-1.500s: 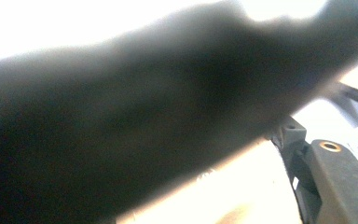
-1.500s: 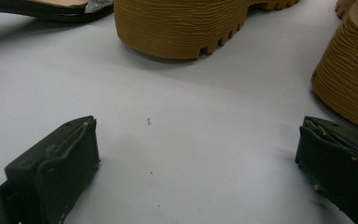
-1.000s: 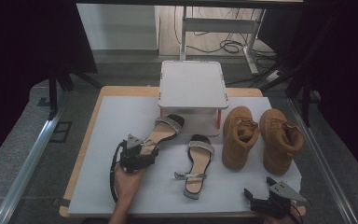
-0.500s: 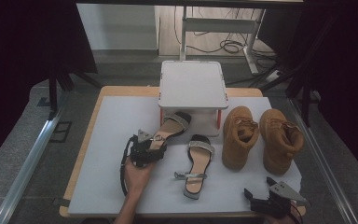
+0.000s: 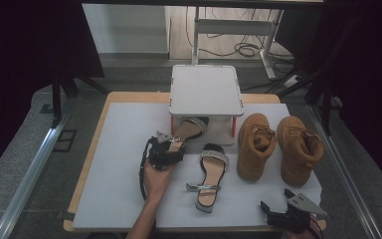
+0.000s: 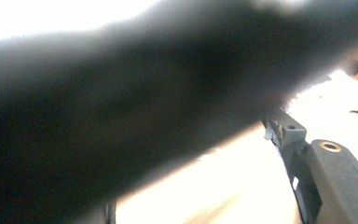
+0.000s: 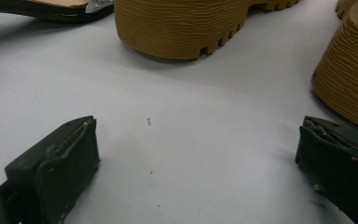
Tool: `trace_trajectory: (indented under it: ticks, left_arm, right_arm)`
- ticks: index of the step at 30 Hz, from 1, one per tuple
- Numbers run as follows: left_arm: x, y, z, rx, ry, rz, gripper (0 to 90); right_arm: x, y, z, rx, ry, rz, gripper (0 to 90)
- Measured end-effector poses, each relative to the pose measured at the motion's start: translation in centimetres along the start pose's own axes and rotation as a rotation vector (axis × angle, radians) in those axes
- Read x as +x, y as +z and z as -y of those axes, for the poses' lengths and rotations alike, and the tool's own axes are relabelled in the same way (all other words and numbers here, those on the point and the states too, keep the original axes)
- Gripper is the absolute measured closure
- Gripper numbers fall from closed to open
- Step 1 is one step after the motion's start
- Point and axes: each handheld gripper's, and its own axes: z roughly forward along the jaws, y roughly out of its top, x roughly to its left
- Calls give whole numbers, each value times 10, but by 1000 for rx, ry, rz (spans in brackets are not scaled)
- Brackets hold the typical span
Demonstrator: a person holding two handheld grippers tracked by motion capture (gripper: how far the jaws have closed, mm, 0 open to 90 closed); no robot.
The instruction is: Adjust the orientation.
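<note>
A sandal (image 5: pixel 188 130) is gripped at its heel by the left gripper (image 5: pixel 171 146), with its toe set under the white stand (image 5: pixel 206 90), apparently for storage there. The right gripper (image 5: pixel 272 211) is rested open and empty on the mat (image 5: pixel 119 164), near the boots (image 5: pixel 278 147).

A lab recording station.
Black curtains (image 5: pixel 40 59) flank a white-covered desk (image 5: pixel 124 149); cables (image 5: pixel 238 49) trail across the floor beyond.
</note>
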Motion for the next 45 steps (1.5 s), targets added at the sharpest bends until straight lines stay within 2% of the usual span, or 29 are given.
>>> trace_trajectory:
  ticks: [10,23,28,31,34,38,45]
  left_arm:
    - [-4,15,-11,-2,-12,-13,388]
    - [-8,34,-25,-6,-36,-58,388]
    - [-10,42,-27,-5,-50,-86,387]
    - [-14,49,-30,-2,-52,-118,387]
    - [-15,53,-33,-7,-61,-119,387]
    - [-18,57,-36,-2,-60,-148,387]
    - [-17,64,-36,3,-82,-194,388]
  right_arm:
    - [0,0,0,0,0,-1,0]
    - [0,0,0,-1,-1,-2,0]
    - [0,0,0,-1,-1,-3,0]
    - [0,0,0,-1,-1,-3,0]
    - [0,0,0,-2,-1,-3,0]
    - [0,0,0,-2,-1,-4,0]
    - [-1,0,0,-3,-2,-4,0]
